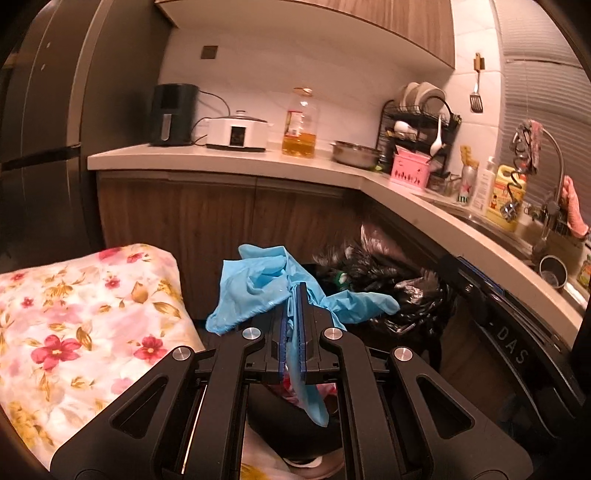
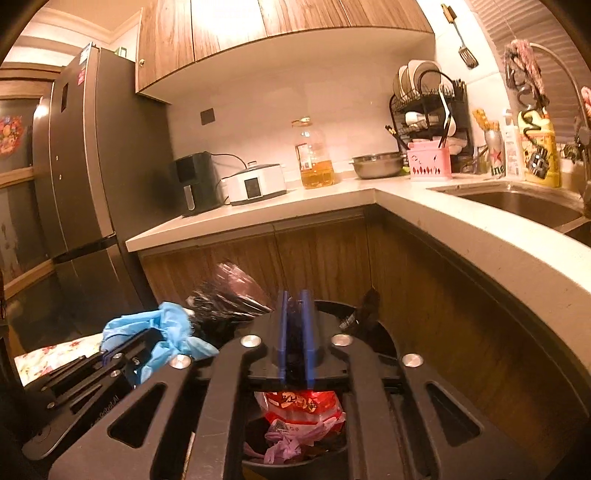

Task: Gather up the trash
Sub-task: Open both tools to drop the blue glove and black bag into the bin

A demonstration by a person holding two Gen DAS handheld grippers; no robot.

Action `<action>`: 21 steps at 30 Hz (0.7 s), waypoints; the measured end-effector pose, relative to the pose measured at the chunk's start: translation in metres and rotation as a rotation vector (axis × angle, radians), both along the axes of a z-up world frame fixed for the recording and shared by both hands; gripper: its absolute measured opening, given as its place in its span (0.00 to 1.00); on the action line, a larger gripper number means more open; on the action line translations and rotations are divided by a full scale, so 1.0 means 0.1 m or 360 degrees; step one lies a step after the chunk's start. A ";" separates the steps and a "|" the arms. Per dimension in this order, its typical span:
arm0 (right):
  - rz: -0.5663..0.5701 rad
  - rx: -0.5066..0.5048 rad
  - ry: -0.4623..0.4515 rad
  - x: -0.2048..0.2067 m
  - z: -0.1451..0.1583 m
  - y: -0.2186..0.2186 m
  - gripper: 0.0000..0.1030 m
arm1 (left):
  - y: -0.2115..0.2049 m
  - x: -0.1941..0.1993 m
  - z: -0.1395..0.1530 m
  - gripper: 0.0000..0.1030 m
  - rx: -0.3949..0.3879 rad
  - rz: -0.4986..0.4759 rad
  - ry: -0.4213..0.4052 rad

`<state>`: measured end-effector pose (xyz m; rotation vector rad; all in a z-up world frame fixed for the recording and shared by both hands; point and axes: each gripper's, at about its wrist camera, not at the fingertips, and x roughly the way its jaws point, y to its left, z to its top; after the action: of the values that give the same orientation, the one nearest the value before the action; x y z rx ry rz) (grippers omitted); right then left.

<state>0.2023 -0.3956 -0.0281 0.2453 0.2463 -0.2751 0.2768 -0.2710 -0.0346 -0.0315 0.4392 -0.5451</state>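
Warm orange light is falling from under the wall cupboards (image 2: 280, 22) above both grippers, glaring there. Below, the lower cabinets (image 1: 229, 218) are sitting in shadow. Fisheye edges are bending and darkening; motion blur is softening things.

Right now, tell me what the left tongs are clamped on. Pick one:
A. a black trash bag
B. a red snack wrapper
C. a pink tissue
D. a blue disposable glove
D: the left tongs are shut on a crumpled blue disposable glove, its fingers spilling out on both sides, held just short of the black bin bag.
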 end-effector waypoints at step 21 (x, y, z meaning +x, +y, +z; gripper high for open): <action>0.0055 -0.0080 0.0083 -0.32 0.09 0.53 0.85 | 0.95 -0.47 0.11 0.84 0.0121 0.0511 -0.0071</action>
<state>0.1707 -0.3428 -0.0192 0.1843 0.2944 -0.2531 0.2296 -0.1764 -0.0240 -0.0165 0.4014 -0.2127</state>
